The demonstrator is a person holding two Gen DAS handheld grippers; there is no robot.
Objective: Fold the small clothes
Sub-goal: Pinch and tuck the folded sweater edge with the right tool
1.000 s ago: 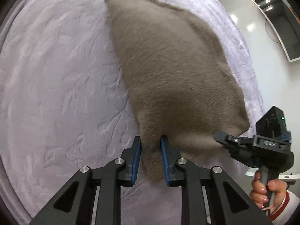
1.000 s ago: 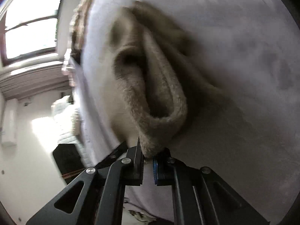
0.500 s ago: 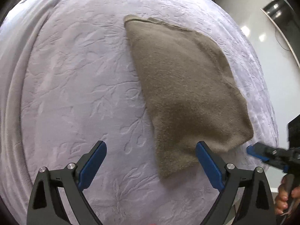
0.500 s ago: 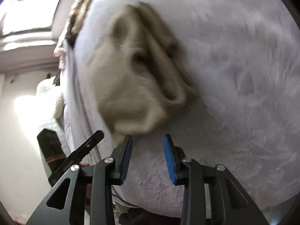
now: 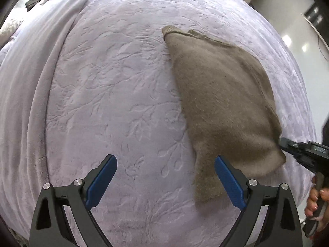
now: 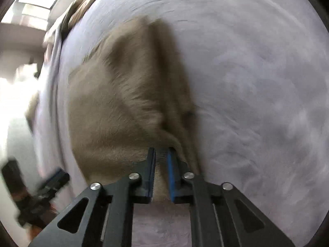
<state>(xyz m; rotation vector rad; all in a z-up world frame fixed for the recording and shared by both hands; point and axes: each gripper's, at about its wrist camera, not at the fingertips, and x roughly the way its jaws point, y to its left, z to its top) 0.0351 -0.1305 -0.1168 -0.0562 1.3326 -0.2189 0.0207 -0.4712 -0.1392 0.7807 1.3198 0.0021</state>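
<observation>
Lilac embossed bedspread [image 5: 115, 94]; bright window [image 6: 30, 8] beyond.

Bedspread [image 5: 115, 94] left of garment [image 5: 222, 103] lies open (rumpled edge).

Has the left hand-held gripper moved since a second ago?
Yes. The left hand-held gripper let go of the brown garment, opened wide, and pulled up from the lavender blanket.

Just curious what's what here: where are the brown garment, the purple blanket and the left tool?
brown garment [image 5: 222, 103], left wrist view, middle of cloth.
purple blanket [image 5: 115, 94], left wrist view, bare embossed part.
left tool [image 5: 164, 180], left wrist view, between fingertips.
</observation>
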